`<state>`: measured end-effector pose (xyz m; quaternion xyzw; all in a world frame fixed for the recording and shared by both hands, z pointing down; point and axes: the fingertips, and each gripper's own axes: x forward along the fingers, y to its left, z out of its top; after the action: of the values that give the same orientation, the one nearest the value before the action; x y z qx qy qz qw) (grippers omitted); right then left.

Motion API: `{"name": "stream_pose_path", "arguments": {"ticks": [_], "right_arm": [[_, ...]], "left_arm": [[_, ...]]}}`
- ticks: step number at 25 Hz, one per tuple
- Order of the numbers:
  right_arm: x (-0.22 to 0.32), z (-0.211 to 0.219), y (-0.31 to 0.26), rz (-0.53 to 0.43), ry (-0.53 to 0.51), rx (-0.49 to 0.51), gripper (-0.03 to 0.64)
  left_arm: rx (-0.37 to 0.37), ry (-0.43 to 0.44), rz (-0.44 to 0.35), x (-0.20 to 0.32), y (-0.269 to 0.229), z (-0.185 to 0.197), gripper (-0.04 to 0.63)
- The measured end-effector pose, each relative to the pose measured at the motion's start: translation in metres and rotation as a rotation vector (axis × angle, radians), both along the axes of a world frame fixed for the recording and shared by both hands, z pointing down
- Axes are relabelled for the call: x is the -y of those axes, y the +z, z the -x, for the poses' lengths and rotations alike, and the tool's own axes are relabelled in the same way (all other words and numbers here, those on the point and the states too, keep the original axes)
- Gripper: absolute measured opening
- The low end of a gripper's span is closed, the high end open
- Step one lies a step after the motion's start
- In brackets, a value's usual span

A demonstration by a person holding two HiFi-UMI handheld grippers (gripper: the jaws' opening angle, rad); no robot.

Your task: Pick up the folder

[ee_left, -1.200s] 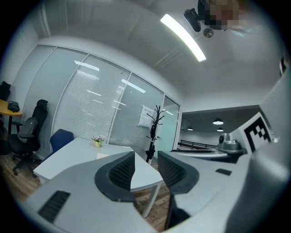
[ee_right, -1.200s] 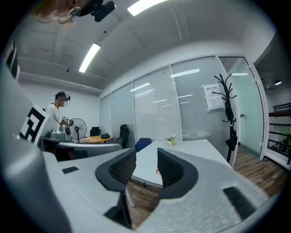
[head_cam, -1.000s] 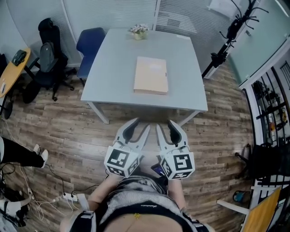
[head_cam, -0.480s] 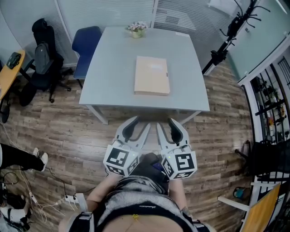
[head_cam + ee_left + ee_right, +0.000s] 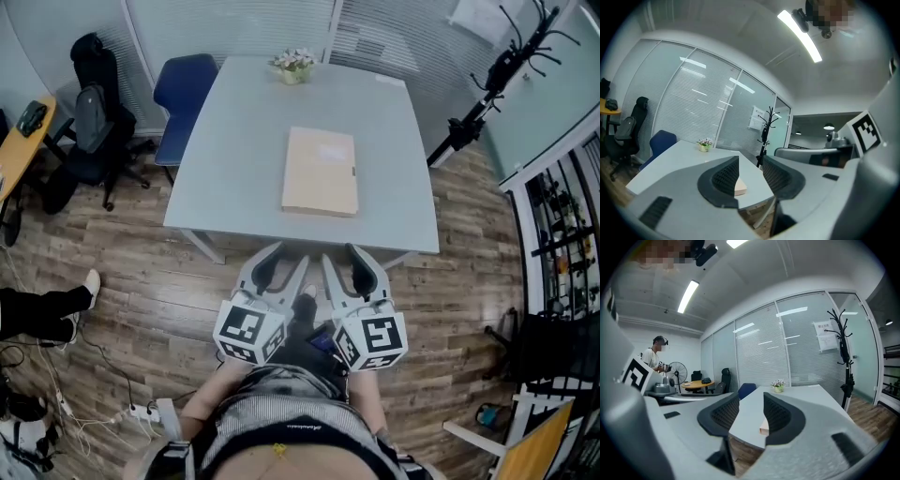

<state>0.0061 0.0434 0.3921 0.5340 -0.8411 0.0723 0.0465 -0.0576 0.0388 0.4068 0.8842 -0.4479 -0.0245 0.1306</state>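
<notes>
Tan folder [image 5: 320,172] lies flat on the grey table [image 5: 234,141], which now sits closer to both grippers than a second ago — its near edge is just ahead of their tips. The left gripper [image 5: 284,261] and right gripper [image 5: 342,258] hover short of the folder, jaws apart and empty. In each gripper view a jaw hides most of it.

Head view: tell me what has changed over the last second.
The person has stepped closer: the table and the folder sit lower in frame, nearer the left gripper and right gripper. Nothing was gripped or released. The folder lies flat as before; both grippers stay open and empty.
</notes>
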Motion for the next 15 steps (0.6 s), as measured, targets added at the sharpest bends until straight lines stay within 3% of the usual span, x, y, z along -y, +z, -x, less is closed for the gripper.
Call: {"name": "stream_pose_path", "arguments": {"ticks": [15], "right_arm": [[0.156,-0.039,0.008,0.036,-0.074,0.056,0.169]], "left_arm": [[0.033,-0.096,0.02,0.152,0.0,-0.03,0.14]]}}
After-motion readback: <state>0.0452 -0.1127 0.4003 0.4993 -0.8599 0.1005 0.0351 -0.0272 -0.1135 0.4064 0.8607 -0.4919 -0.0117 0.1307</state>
